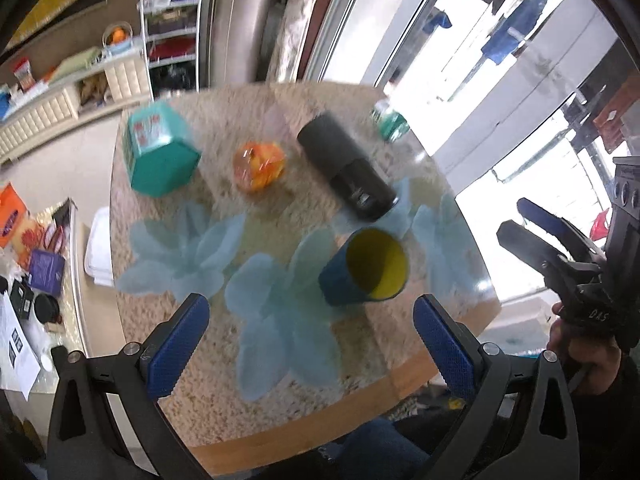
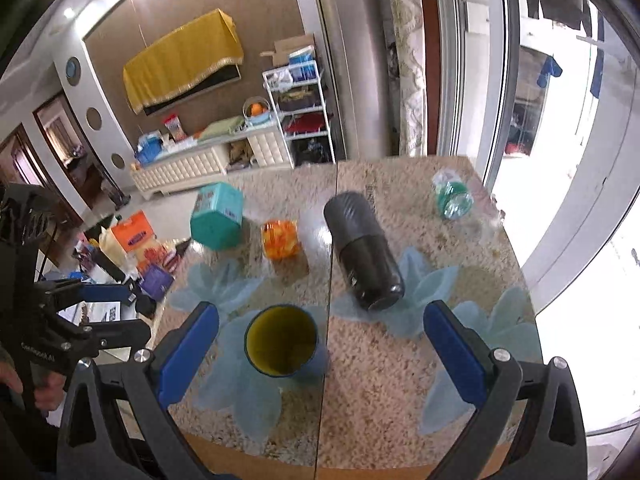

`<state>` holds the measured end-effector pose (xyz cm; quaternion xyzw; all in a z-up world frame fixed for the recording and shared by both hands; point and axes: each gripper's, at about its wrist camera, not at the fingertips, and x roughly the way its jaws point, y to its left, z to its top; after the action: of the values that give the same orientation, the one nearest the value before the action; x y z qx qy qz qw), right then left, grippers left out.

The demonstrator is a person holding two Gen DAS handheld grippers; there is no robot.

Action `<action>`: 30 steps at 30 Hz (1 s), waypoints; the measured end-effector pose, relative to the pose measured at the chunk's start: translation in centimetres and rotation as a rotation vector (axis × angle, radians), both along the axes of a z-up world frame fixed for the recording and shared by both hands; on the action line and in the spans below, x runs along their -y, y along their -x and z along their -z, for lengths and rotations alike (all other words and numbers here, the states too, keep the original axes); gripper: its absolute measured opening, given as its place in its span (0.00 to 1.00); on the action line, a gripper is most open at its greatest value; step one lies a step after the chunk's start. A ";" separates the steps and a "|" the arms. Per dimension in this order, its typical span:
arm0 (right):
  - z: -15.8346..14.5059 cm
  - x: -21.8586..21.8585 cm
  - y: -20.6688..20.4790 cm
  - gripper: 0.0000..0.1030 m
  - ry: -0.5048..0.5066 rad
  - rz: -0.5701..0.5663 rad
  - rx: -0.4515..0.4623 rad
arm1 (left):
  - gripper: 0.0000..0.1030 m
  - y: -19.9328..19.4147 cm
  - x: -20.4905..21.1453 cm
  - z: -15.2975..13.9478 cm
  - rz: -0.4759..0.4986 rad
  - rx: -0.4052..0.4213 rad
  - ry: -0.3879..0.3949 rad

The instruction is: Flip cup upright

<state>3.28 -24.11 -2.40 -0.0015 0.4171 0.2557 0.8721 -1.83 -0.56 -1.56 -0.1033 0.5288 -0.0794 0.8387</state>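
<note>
Flip looks finished. Blue cup with yellow inside [image 2: 281, 340] stands upright, mouth up, low and left of centre in the right wrist view, on the speckled table [image 2: 372, 360] over a pale blue flower print. Same cup [image 1: 364, 267] sits lower centre-right in the left wrist view, apparently tilted only by the lens.

Left gripper [image 1: 311, 344]: jaws spread wide, nothing between them, held above the near table edge, apart from the cup. Right gripper [image 2: 321, 352]: jaws likewise wide apart and empty; cup seen between the left finger and the middle of the gap, not touched by either pad.

Nothing left but to draw both grippers away, judging by this.

Elsewhere: black cylindrical flask [image 2: 362, 248] lying on its side past the cup, orange jar [image 2: 280, 239], teal box [image 2: 218, 216], green bottle [image 2: 452, 196] toward the far right corner.
</note>
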 end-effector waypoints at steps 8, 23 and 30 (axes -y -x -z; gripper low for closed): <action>0.0 2.6 -0.1 1.00 -0.066 -0.006 0.034 | 1.00 0.7 4.1 -2.0 -0.016 0.095 -0.066; 0.6 4.1 0.8 1.00 -0.122 -0.068 0.040 | 1.00 2.9 5.8 -2.2 -0.092 0.140 -0.089; 0.8 4.4 1.0 1.00 -0.137 -0.067 0.028 | 1.00 3.4 5.2 -2.6 -0.131 0.140 -0.089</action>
<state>2.25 -28.49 -3.19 0.0406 0.3862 0.3126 0.8669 -5.20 -5.79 1.00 -0.0945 0.4639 -0.0079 0.8808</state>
